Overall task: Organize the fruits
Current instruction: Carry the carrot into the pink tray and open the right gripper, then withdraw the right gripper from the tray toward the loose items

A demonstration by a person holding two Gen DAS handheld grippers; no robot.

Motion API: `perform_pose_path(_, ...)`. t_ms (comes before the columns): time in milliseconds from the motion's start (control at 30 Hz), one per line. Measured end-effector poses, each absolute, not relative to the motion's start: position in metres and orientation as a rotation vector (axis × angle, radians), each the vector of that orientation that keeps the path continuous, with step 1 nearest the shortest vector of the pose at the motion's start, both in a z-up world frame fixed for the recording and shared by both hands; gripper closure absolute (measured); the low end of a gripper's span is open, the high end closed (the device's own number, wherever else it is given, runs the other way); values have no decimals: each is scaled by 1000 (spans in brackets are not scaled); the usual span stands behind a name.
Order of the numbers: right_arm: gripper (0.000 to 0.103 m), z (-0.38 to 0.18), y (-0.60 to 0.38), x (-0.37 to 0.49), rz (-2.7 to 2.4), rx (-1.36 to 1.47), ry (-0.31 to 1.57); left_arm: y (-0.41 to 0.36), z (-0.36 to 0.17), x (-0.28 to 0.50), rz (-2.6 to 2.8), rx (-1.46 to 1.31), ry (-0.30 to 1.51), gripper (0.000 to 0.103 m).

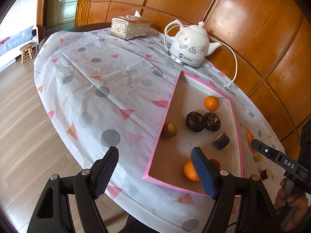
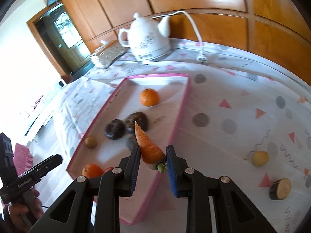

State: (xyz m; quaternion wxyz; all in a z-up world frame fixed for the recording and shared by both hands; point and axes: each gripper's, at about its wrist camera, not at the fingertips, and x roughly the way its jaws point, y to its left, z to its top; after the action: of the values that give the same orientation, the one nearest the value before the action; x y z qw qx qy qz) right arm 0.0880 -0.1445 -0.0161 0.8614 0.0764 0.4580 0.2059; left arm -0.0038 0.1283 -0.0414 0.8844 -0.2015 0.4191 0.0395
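Note:
A pink-rimmed tray [image 1: 167, 112] [image 2: 180, 104] lies on the patterned tablecloth. It holds an orange [image 1: 211, 103] [image 2: 149, 97], two dark round fruits [image 1: 195, 121] [image 2: 114, 129], a small yellow-brown fruit [image 1: 169, 130] [image 2: 90, 142], a dark cut piece [image 1: 221, 140] and a near orange [image 1: 189, 170] [image 2: 92, 170]. My right gripper [image 2: 152, 160] is shut on a carrot [image 2: 148, 148], held above the tray's right rim. My left gripper [image 1: 155, 167] is open and empty over the tray's near left corner.
A white kettle [image 1: 191, 44] [image 2: 148, 38] with cord and a tissue box [image 1: 131, 28] stand at the back by the wood wall. Right of the tray on the cloth lie a yellow fruit [image 2: 260, 158] and a cut dark piece [image 2: 280, 188].

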Motion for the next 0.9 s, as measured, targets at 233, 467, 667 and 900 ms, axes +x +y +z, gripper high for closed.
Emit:
perform_pose_path(233,76,-19,-118,85,484,132,979,131,-43,-4,90,-429,873,25)
perform_pose_path(467,76,-24,-88,85,535,89,1003,133,-46,-4,97,-437,882,24)
perform_pose_path(667,75,-30,-71,83,541,54,1021,134,-46,-4,98,-438,883,24)
perform_pose_path(900,73,-33,-76,77,516,49,1021,134,-48,-4,97,-438,882,24)
